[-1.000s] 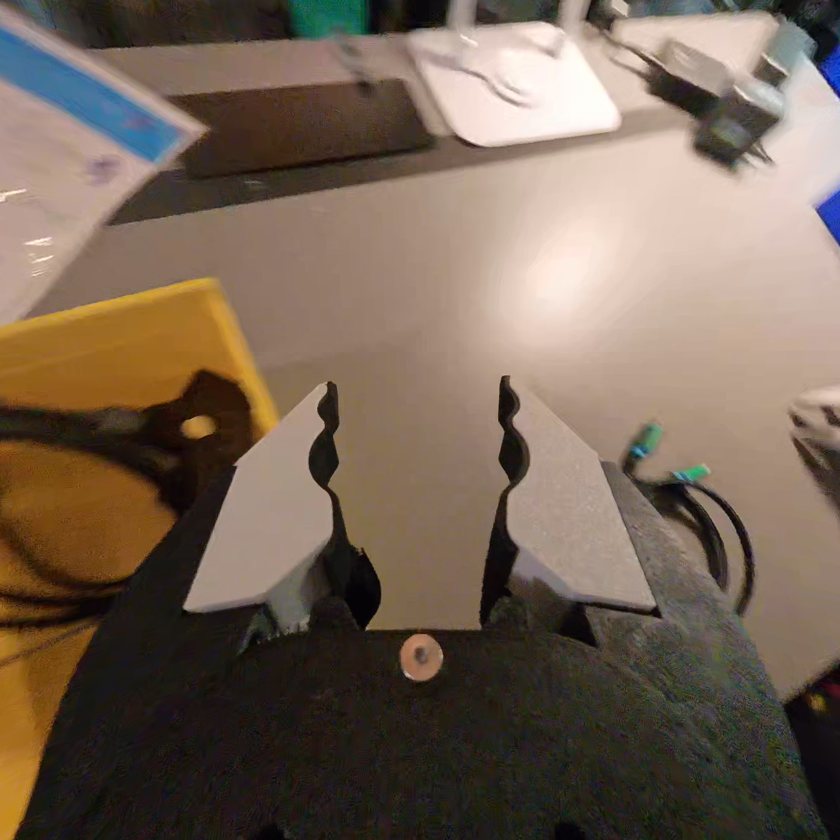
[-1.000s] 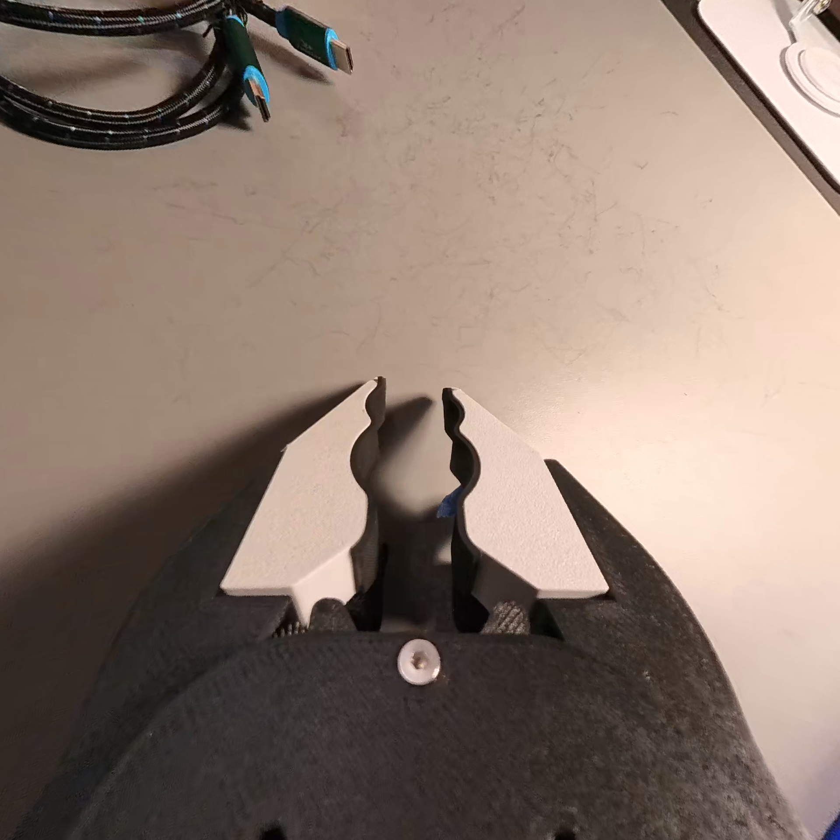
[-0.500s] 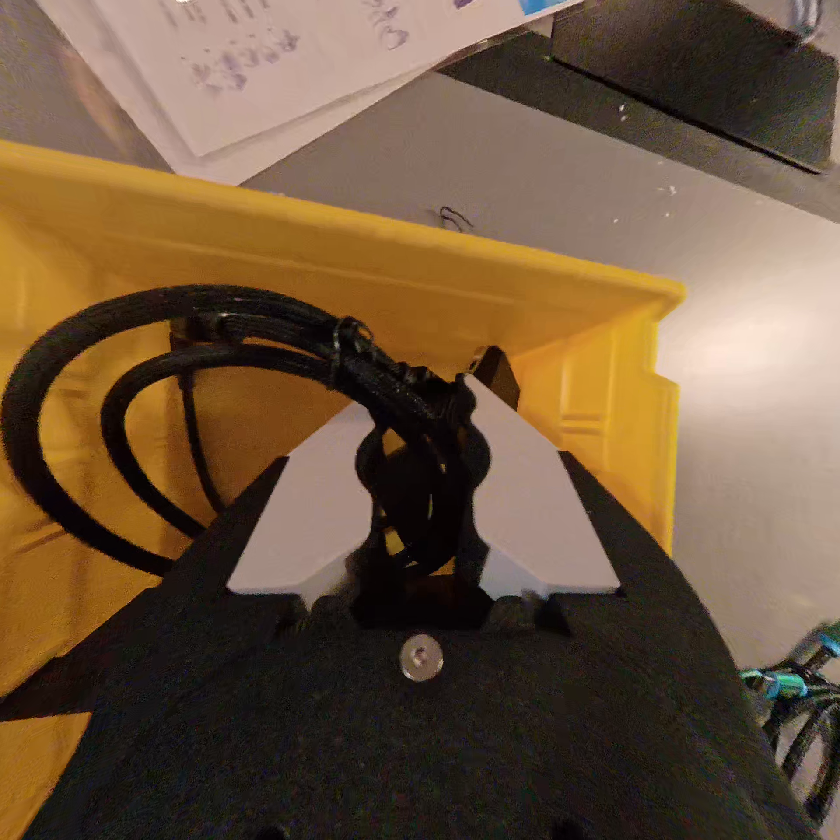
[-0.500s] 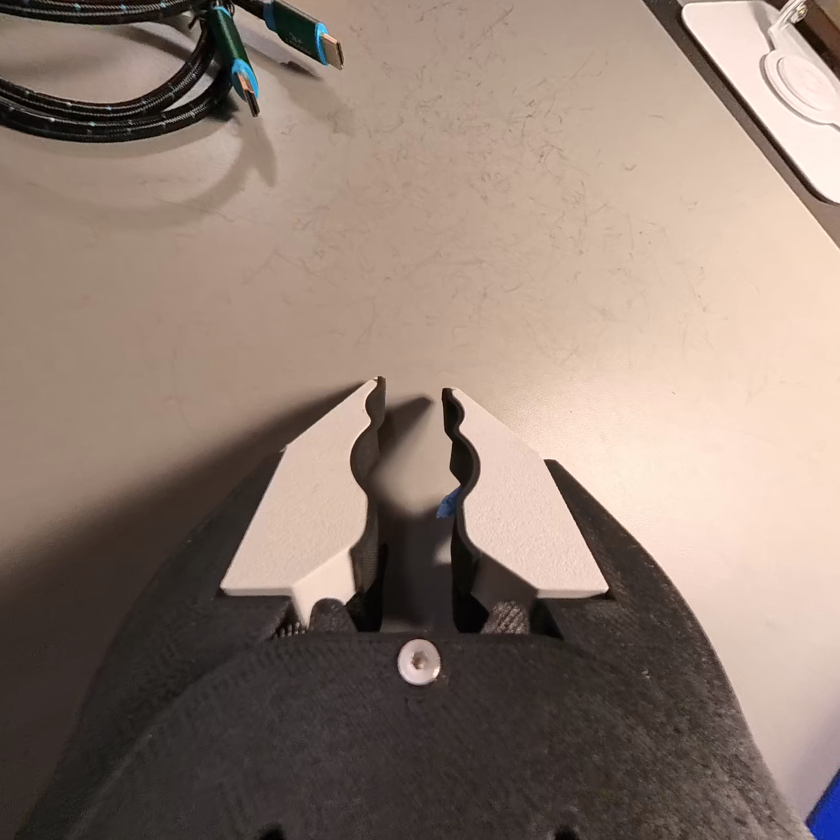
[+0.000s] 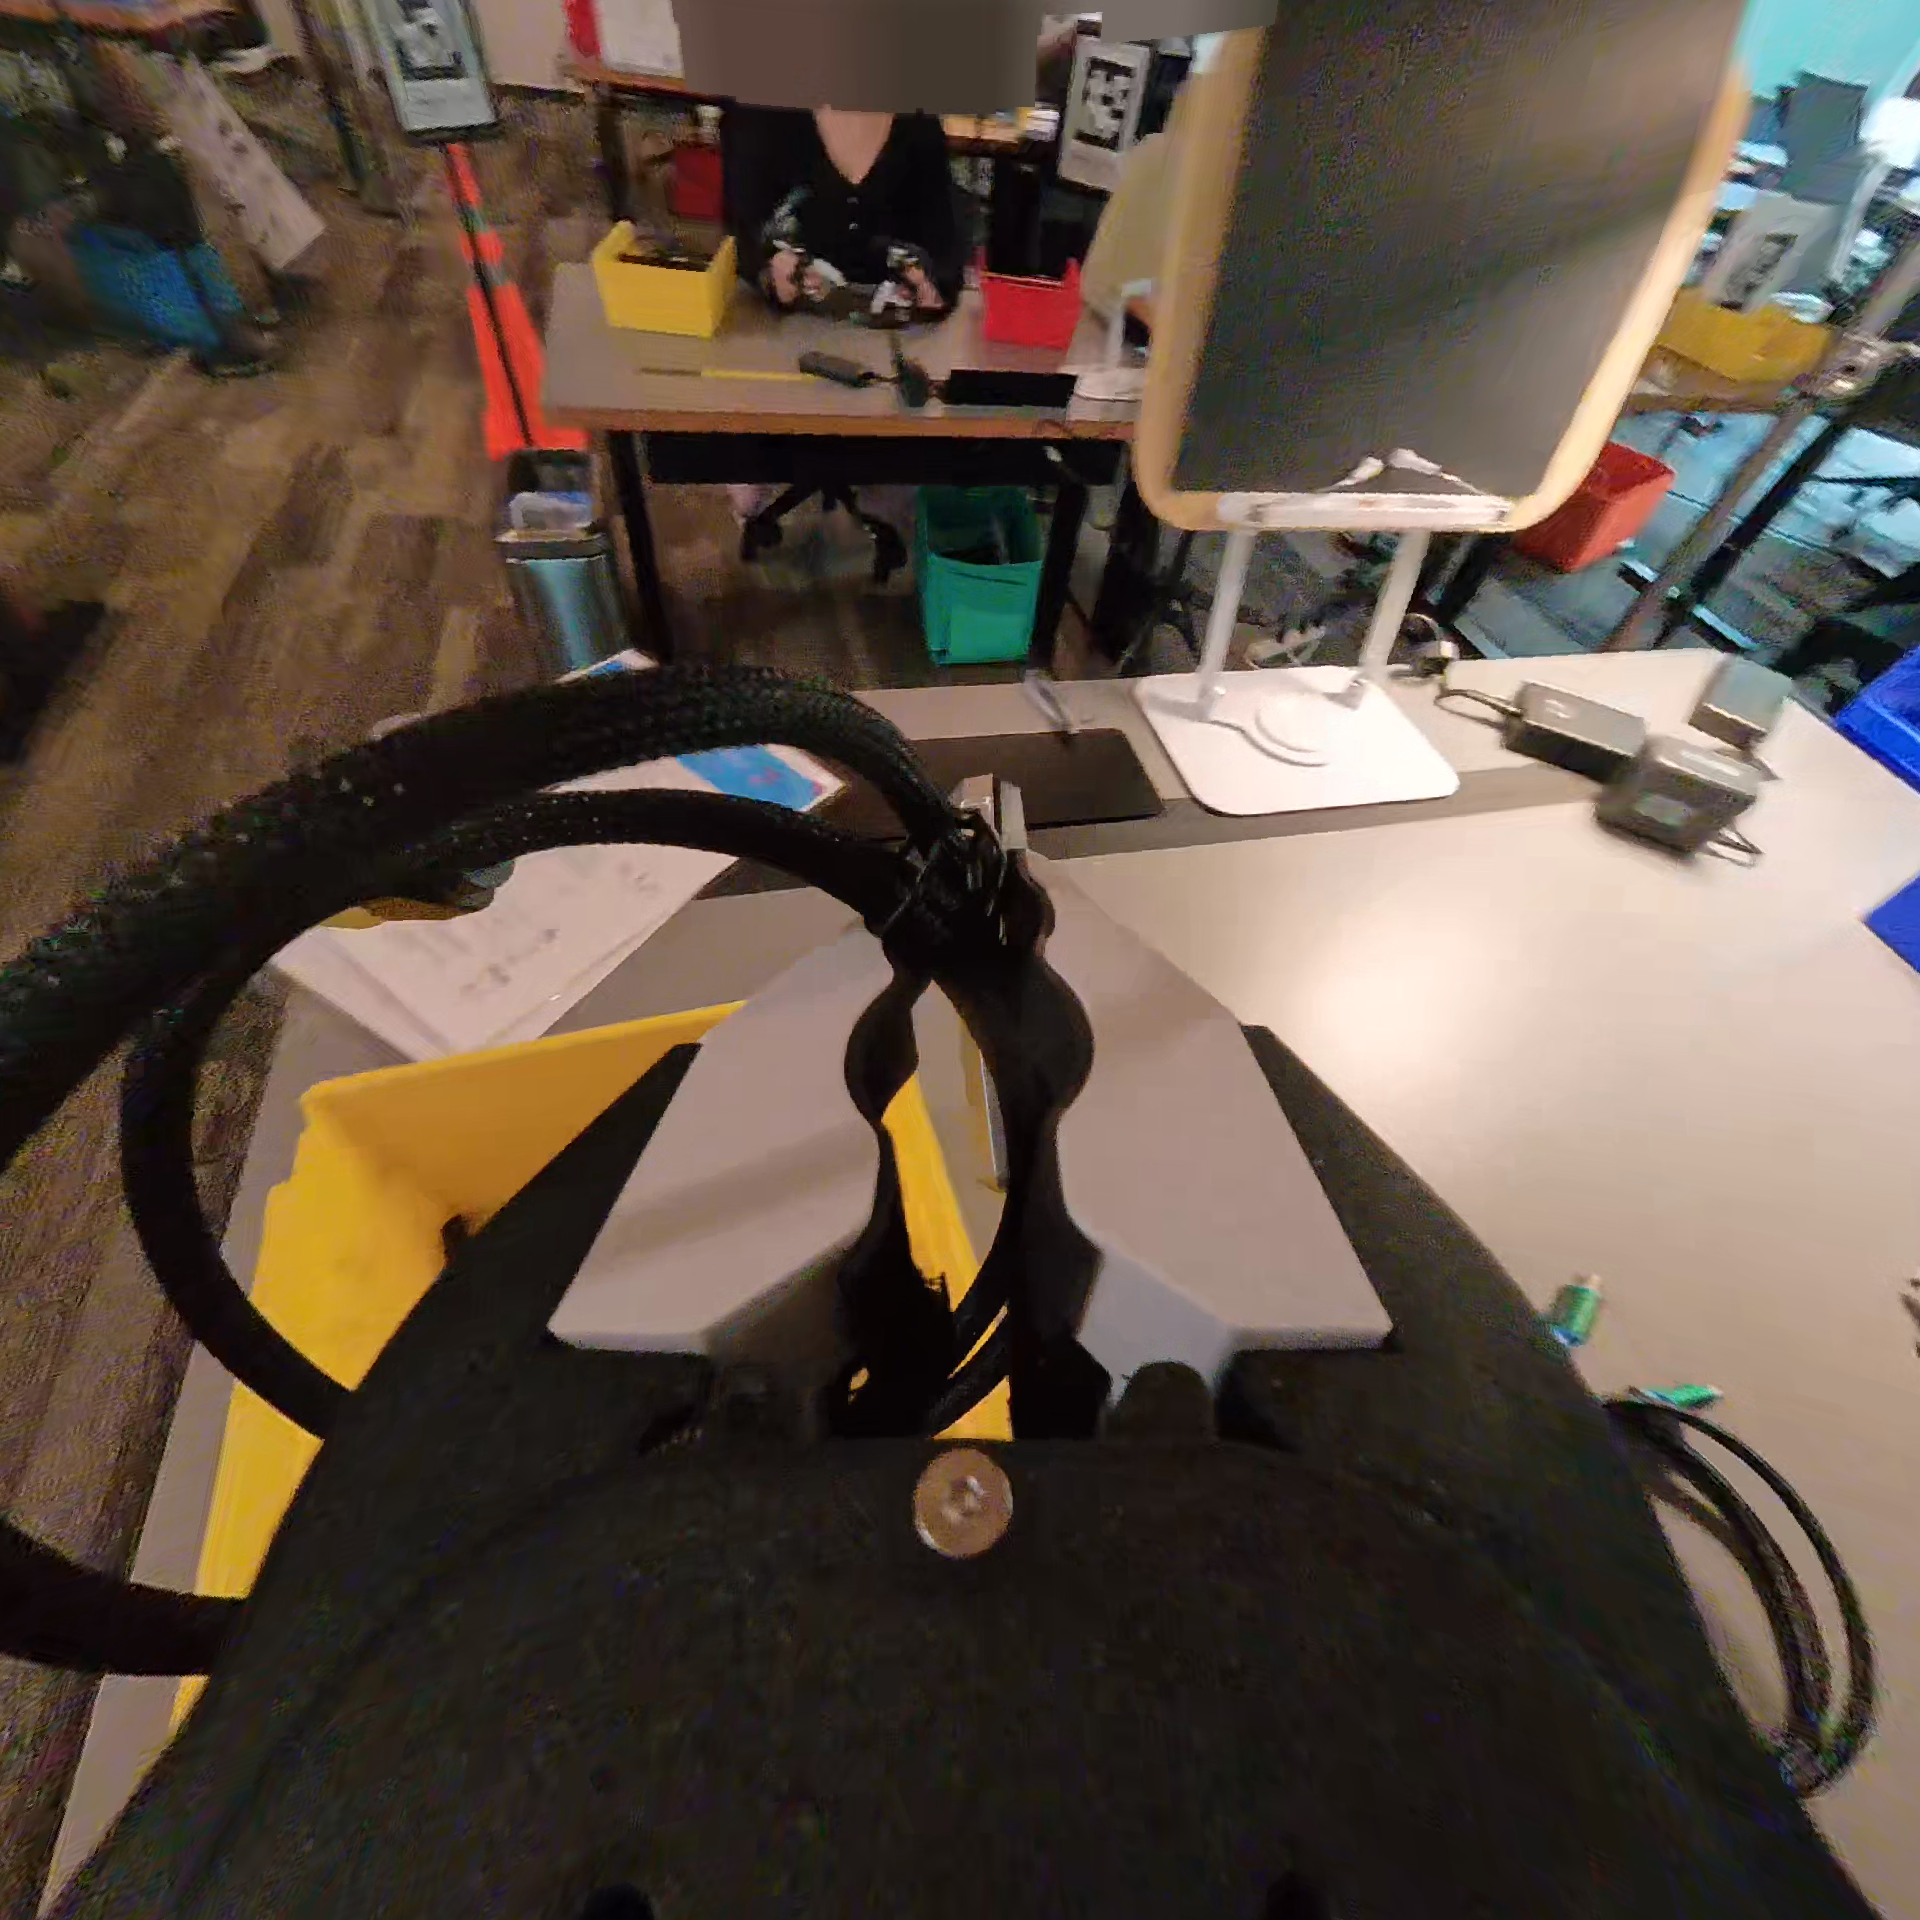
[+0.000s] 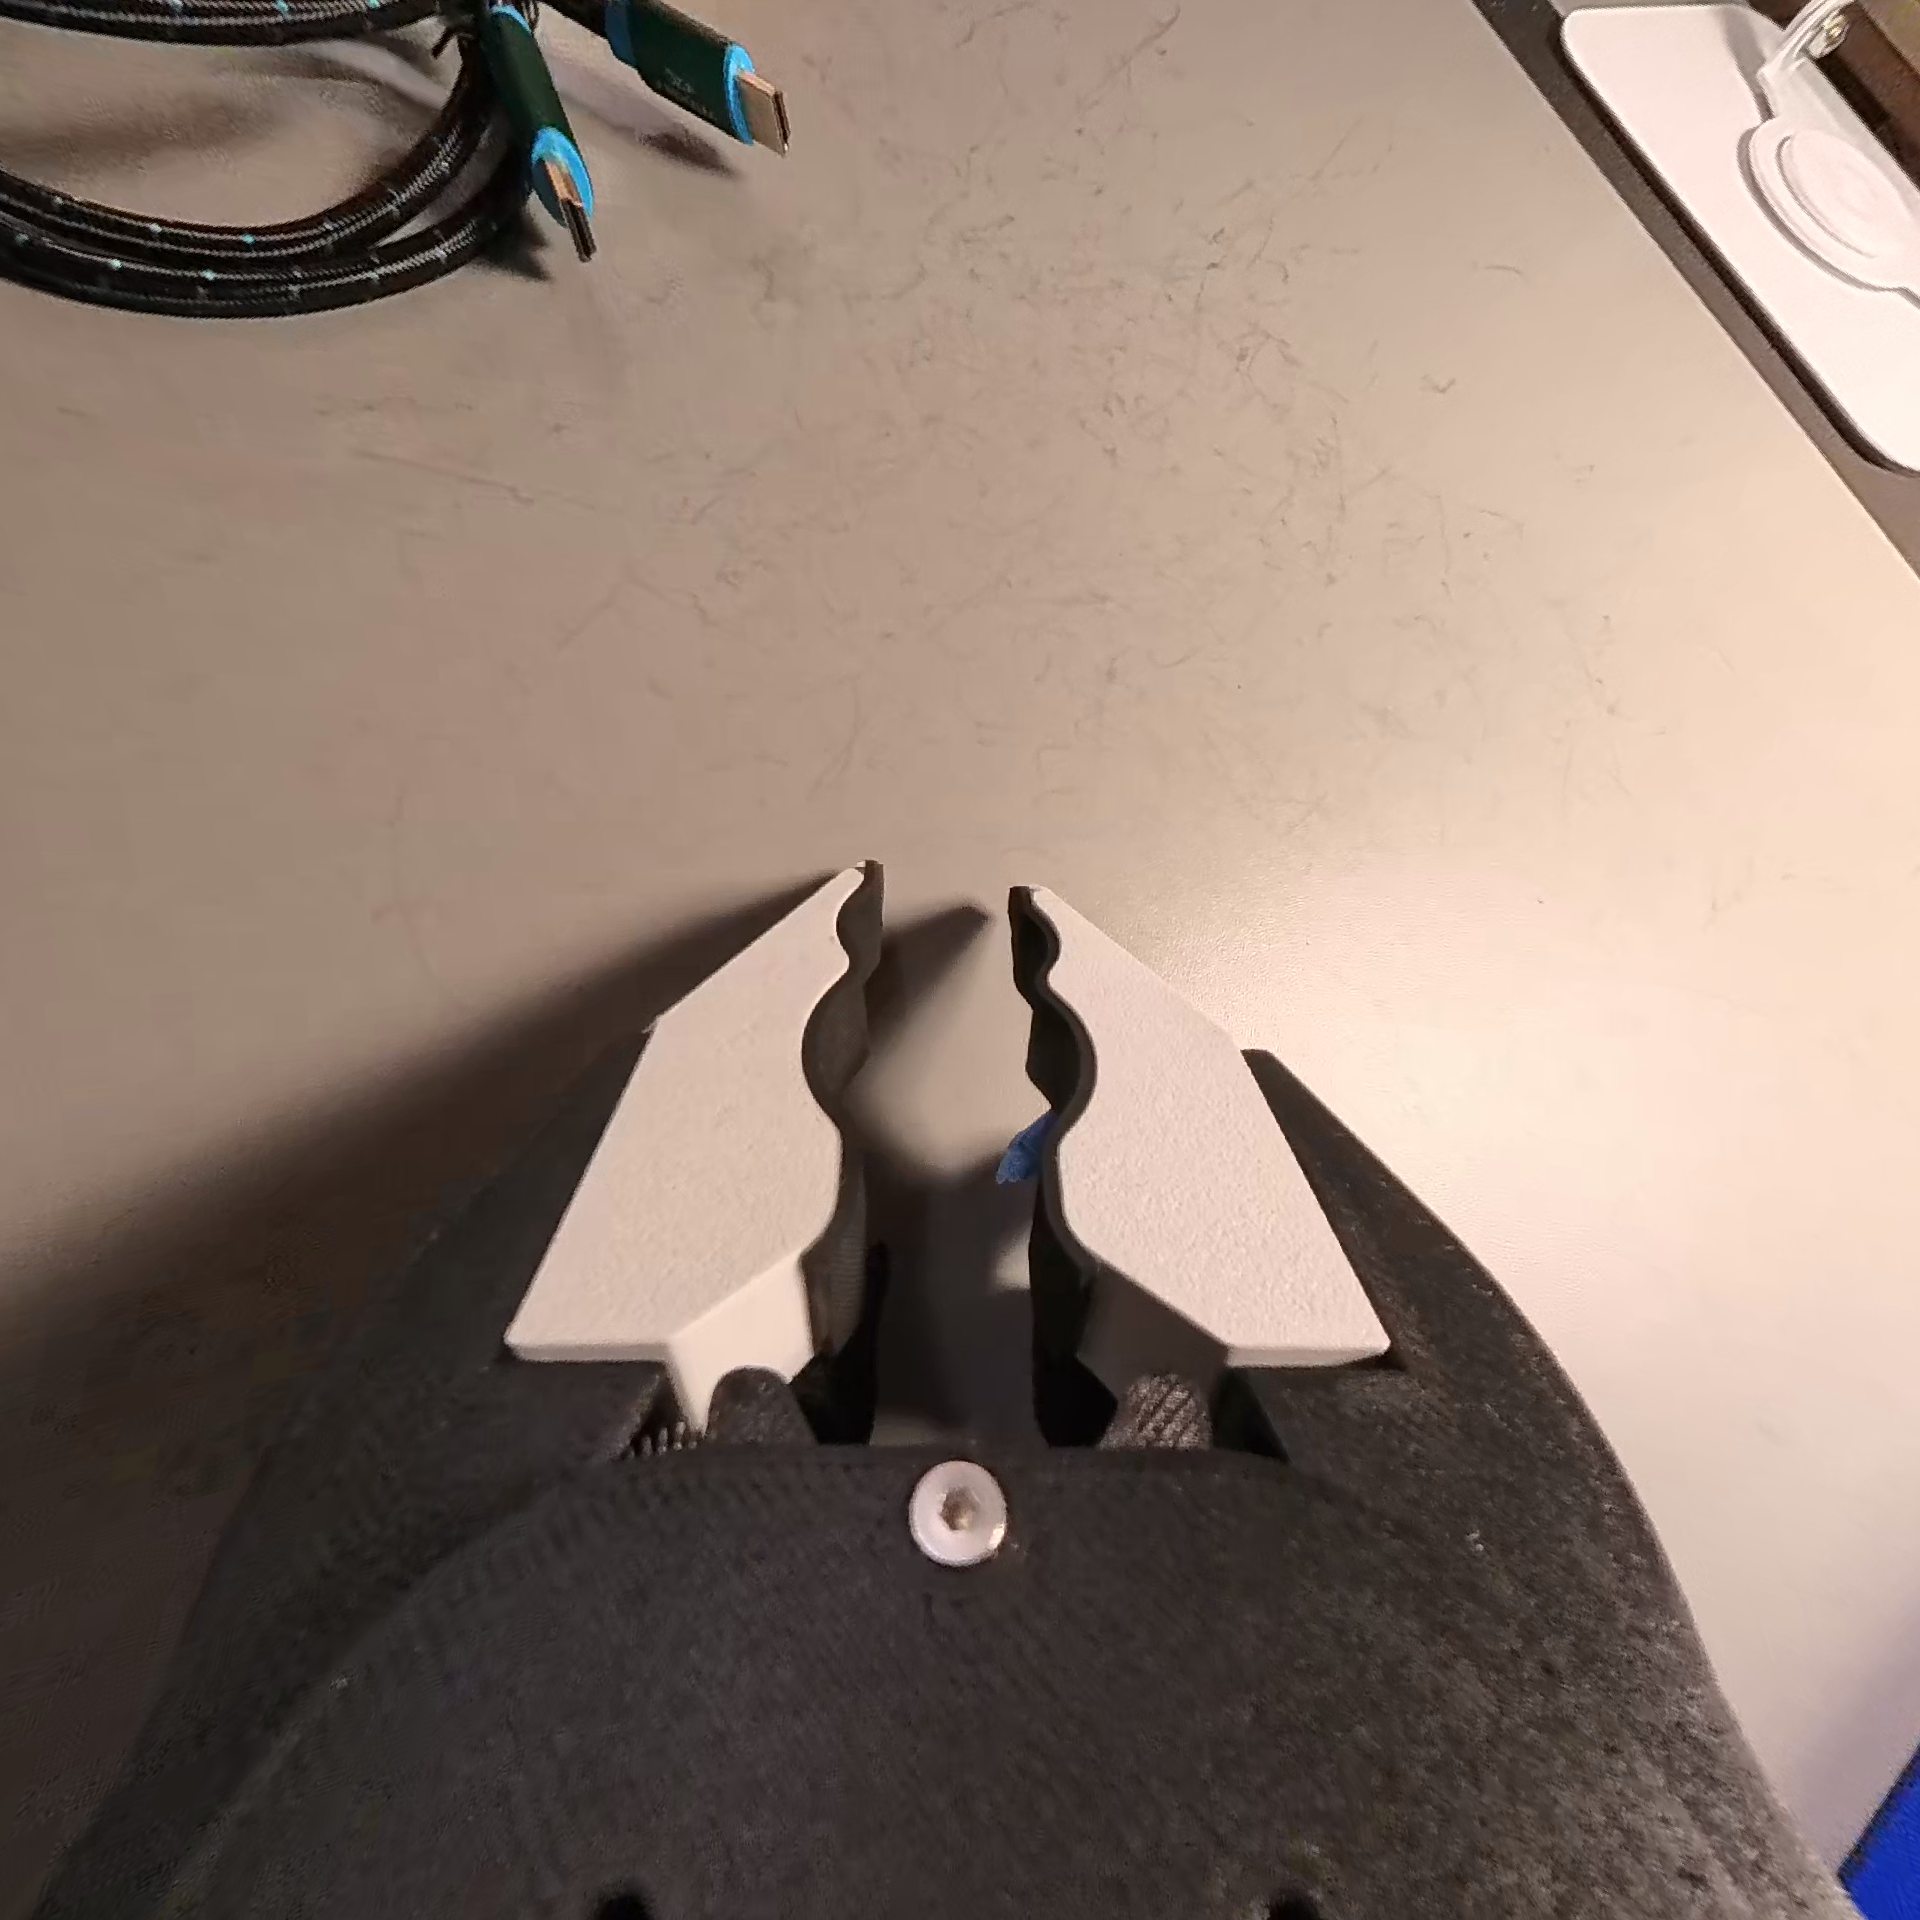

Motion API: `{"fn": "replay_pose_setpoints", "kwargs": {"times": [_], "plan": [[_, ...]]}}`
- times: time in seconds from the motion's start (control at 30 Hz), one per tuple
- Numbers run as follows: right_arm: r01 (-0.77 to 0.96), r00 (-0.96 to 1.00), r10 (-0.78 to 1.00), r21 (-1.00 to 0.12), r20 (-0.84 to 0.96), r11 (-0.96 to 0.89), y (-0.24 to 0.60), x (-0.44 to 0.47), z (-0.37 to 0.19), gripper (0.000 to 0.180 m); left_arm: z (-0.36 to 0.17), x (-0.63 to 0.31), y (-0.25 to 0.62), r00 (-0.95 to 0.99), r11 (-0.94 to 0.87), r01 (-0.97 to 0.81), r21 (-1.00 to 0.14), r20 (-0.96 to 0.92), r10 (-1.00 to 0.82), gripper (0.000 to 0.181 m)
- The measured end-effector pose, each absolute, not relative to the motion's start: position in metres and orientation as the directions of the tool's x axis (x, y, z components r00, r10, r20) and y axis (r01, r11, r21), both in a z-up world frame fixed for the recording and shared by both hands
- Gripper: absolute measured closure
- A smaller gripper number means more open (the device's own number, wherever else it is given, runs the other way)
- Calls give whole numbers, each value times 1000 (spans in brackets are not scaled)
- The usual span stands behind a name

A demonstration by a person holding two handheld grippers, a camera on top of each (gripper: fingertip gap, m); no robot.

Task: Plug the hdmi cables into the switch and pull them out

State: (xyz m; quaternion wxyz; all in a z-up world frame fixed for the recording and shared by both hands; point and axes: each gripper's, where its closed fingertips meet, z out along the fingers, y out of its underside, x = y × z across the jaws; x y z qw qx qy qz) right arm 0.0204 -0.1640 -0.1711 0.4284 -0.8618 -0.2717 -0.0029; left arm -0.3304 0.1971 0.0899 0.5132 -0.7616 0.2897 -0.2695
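Note:
My left gripper [image 5: 971,914] is shut on a coiled black braided cable bundle [image 5: 436,790] and holds it in the air above a yellow bin [image 5: 416,1153]. The coil loops out to the left, and a silvery plug [image 5: 992,821] shows just past the fingertips. A second braided HDMI cable [image 6: 239,249] lies on the grey table, with green and blue plugs [image 6: 691,78]; it also shows in the left wrist view [image 5: 1766,1579]. My right gripper [image 6: 945,883] is open and empty, low over the table, well short of that cable.
A white stand base [image 5: 1294,748] carries a panel at the back of the table. Small grey boxes with leads [image 5: 1673,795] sit at the far right, and a black pad [image 5: 1039,774] and papers [image 5: 499,935] at the back left. A person sits at a farther table. My right fingertips sit around 55 centimetres from my left ones.
My left gripper went from open over the table into the yellow bin, shut on the black cable bundle and has lifted it out. The right gripper has barely moved.

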Motion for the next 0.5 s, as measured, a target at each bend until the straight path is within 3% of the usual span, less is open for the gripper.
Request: {"fn": "replay_pose_setpoints", "kwargs": {"times": [0.1,0.23,0.37,0.5], "plan": [[469,855,460,-736,240,-488,-163,21,-171,153,95,-269,139,501,-267,-280,-922,97,-860,167],[468,858,451,-735,246,-490,-163,22,-171,153,49,-173,53,181,-262,-449,-854,200,-963,167],[477,855,446,-737,264,-479,-163,22,-170,153,-26,-89,-24,-78,-249,-621,-743,374,-924,166],[493,848,444,-741,290,-457,-163,21,-168,153,-85,-35,-73,-206,-161,-747,-645,455,-866,166]]}}
